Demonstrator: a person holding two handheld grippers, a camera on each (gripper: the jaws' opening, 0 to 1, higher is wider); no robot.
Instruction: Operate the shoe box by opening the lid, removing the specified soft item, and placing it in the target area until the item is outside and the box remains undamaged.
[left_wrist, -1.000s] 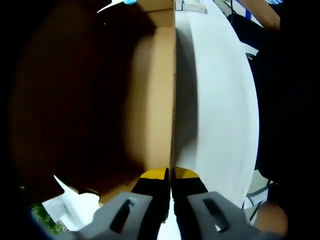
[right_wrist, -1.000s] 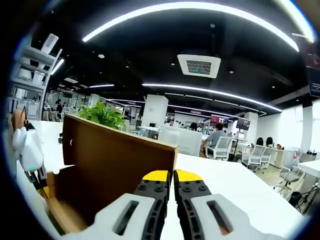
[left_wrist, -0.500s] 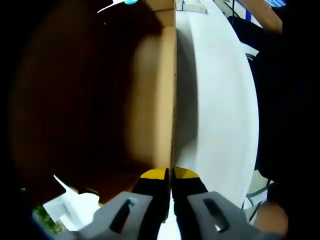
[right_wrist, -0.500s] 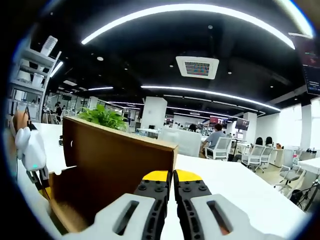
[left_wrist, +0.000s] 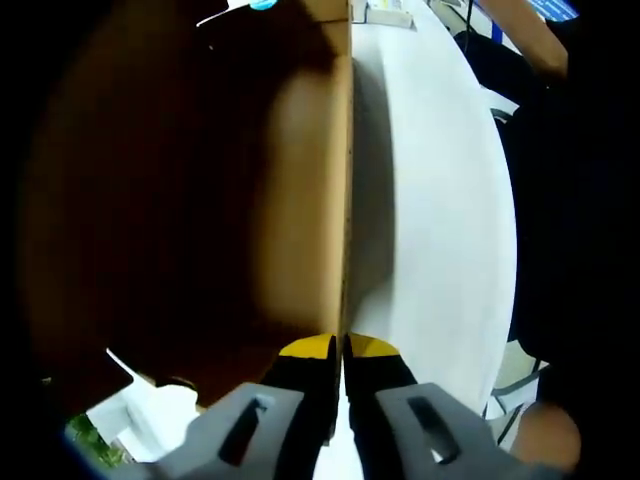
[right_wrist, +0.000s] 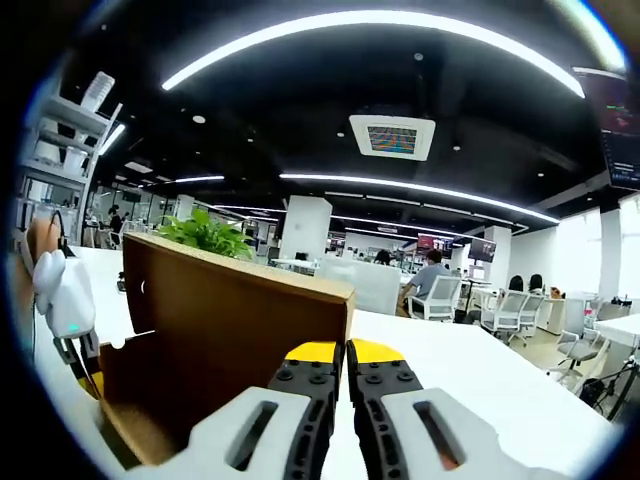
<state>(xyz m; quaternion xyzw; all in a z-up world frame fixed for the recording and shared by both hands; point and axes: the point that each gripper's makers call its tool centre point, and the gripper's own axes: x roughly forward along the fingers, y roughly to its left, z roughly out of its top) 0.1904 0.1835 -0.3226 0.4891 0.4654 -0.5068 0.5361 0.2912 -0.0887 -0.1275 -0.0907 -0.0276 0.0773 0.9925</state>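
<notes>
The brown cardboard shoe box (left_wrist: 300, 200) runs up the left gripper view, its inside dark. Its thin wall edge (left_wrist: 348, 180) goes straight down into my left gripper (left_wrist: 341, 347), whose yellow-tipped jaws are shut on that edge. In the right gripper view the raised box lid (right_wrist: 230, 320) stands upright, and my right gripper (right_wrist: 346, 350) is shut on its near corner edge. The left gripper (right_wrist: 62, 300), white and held by a hand, sits at the far end of the box. I cannot see any soft item.
The white table (left_wrist: 440, 200) stretches to the right of the box and continues behind the lid (right_wrist: 470, 370). A person's dark clothing (left_wrist: 560, 200) borders the table. A green plant (right_wrist: 205, 232), office chairs (right_wrist: 510, 312) and a seated person lie beyond.
Almost nothing differs. Both grippers keep their hold on the cardboard, and the right gripper view has shifted very slightly.
</notes>
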